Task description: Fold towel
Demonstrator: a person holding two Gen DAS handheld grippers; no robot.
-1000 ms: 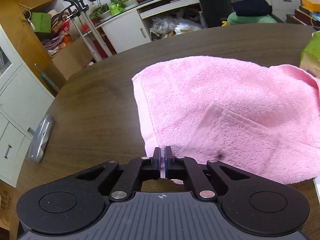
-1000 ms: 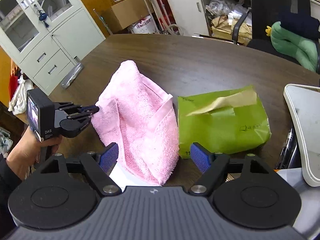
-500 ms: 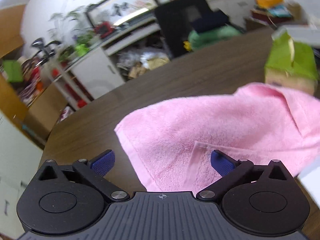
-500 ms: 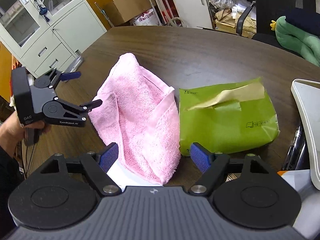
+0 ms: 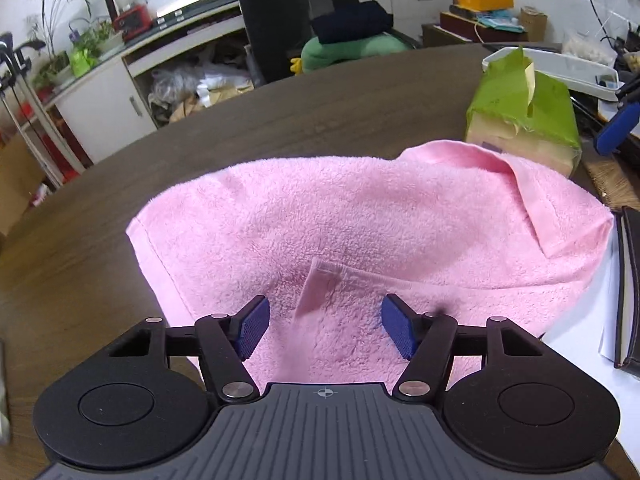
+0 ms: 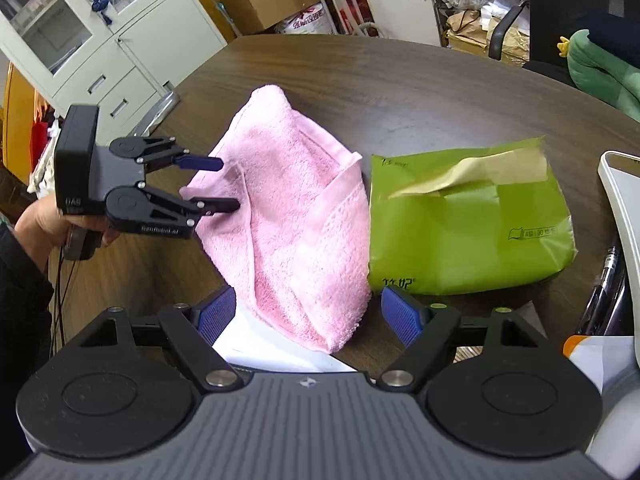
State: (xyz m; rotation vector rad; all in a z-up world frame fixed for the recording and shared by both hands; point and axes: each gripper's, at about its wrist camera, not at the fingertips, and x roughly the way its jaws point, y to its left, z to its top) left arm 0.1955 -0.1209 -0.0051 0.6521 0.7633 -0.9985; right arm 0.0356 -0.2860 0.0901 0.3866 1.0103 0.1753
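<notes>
A pink towel (image 5: pixel 360 216) lies loosely folded on the dark wooden table (image 5: pixel 320 120), with one hemmed corner flap turned up near me. My left gripper (image 5: pixel 324 330) hovers over the towel's left edge. Its jaws are closing, the flap's hem stands between them, and the pads do not press it. In the right wrist view the towel (image 6: pixel 296 200) runs away from me, and the left gripper (image 6: pixel 230 183) reaches its left side, held by a hand (image 6: pixel 40 216). My right gripper (image 6: pixel 310 318) stands open over the towel's near end, touching nothing.
A green tissue pack (image 6: pixel 468 232) lies close against the towel's right side. A white tray (image 6: pixel 624 200) and pens sit at the far right. White paper (image 6: pixel 272 348) lies under the towel's near end. A dark notebook (image 5: pixel 630 288) lies beside it.
The left gripper went from shut to wide open, swung in over the towel's edge, and its jaws have since narrowed. The right gripper has stayed put and open.
</notes>
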